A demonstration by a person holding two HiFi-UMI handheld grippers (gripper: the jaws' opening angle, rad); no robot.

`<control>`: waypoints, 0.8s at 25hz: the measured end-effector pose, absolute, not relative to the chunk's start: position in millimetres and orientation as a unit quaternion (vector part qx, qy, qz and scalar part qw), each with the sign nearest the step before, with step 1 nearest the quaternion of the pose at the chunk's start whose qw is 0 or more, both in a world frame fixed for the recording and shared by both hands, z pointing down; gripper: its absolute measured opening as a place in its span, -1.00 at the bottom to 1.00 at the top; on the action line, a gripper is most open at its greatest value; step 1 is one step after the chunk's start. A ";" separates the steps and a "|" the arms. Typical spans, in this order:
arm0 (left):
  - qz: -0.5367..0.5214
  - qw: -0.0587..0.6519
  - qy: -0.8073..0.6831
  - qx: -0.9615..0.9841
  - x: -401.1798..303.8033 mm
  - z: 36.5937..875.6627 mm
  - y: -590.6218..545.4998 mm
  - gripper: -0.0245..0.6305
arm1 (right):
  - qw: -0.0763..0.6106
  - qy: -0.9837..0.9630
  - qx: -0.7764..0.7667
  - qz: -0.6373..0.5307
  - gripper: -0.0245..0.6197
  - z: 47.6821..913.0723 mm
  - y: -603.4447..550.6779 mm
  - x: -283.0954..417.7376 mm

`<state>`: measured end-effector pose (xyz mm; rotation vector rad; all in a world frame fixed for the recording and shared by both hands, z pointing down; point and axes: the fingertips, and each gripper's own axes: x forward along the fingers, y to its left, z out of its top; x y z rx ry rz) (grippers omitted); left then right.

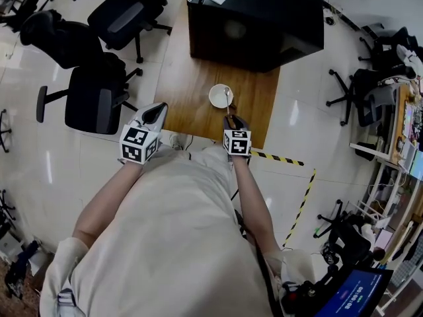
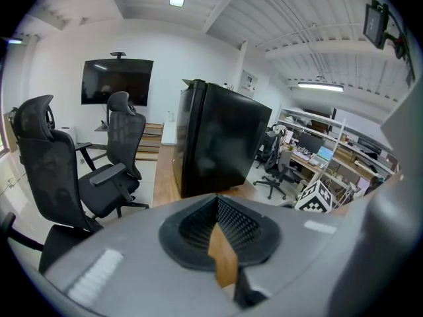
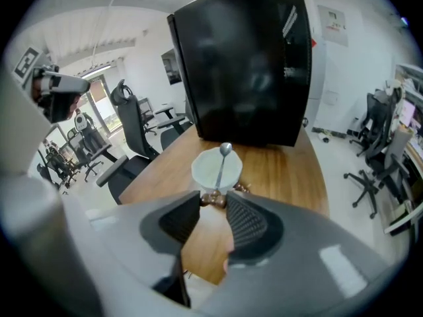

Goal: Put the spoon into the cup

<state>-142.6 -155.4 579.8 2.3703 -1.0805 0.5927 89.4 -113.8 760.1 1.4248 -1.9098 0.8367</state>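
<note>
Right gripper [image 3: 215, 202]: fingers pinched on the brown end of the spoon [image 3: 222, 167] handle. The shaft runs away from the tips and across the mouth of the white cup [image 3: 205, 172]. The spoon's bowl shows at the cup's far rim.

Cup stands on the wooden tabletop [image 3: 284, 170], near the near edge, with a big black cabinet [image 3: 244, 65] beyond it. In the head view the cup [image 1: 217, 98] sits just beyond the right gripper [image 1: 230, 117], and the spoon [image 1: 228, 100] lies over its right half.

Left gripper [image 2: 217, 200]: fingers pressed together at the tips, nothing between them. In the head view it [image 1: 156, 111] hangs at the near-left corner of the tabletop [image 1: 192, 78], well apart from the cup.

Step in hand, as I judge it: seating the spoon and letting go.
- Drop the bowl end down inside the wall.
- Let the shaft lean on the near rim.
- Spread the fingers only once the weight is carried.
- Keep the tips off the cup (it looks light, and a nudge could slide or tip it).
- Draw back along the handle line, not sideways.

Hard to read:
- Whether the spoon's bowl is already below the rim or riding above it; neither view settles this.
- The cup's base and near wall are cut off by the fingers in the right gripper view.
- The handle's very end is buried in the pinch.
- The left gripper view shows no cup at all.
</note>
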 end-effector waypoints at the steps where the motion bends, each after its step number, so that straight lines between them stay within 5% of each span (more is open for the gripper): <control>1: 0.215 0.233 -0.394 0.863 -143.4 580.7 -156.0 -0.93 | 0.306 -0.720 0.536 0.317 -0.53 762.8 -114.9 87.9; 20: 0.204 0.253 -0.421 0.847 -167.6 587.2 -153.9 -0.93 | 0.356 -0.722 0.491 0.334 -0.53 777.2 -124.9 63.1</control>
